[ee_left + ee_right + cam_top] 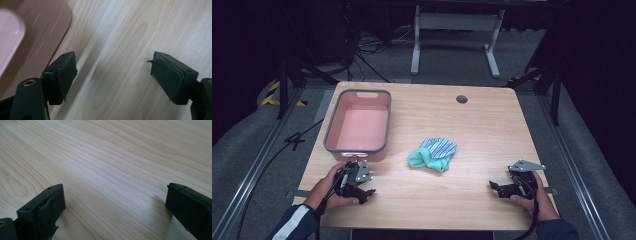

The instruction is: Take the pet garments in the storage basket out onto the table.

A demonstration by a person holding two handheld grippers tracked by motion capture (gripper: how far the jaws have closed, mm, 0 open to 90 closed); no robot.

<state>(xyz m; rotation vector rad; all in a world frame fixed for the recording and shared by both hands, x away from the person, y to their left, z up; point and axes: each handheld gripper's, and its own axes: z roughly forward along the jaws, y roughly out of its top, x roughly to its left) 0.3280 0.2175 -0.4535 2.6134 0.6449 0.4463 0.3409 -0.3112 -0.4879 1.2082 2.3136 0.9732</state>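
Note:
A crumpled cloth [433, 154], teal with a blue-and-white striped part, lies near the middle of the wooden table [472, 125]. A pink tub with a grey rim [358, 125] stands at the left; one rounded corner of the tub [27, 40] fills the upper left of the left gripper view. My left gripper [368, 192] sits low over the table's near left, just in front of the tub, jaws apart with only bare wood between them [112, 75]. My right gripper [493, 187] rests at the near right, pointing left, jaws wide over bare wood [113, 202].
A round cable hole [461, 99] sits at the table's far edge. Beyond the table stand a white frame [455, 37] and loose cables on the grey floor. Metal rails run along both sides of the table.

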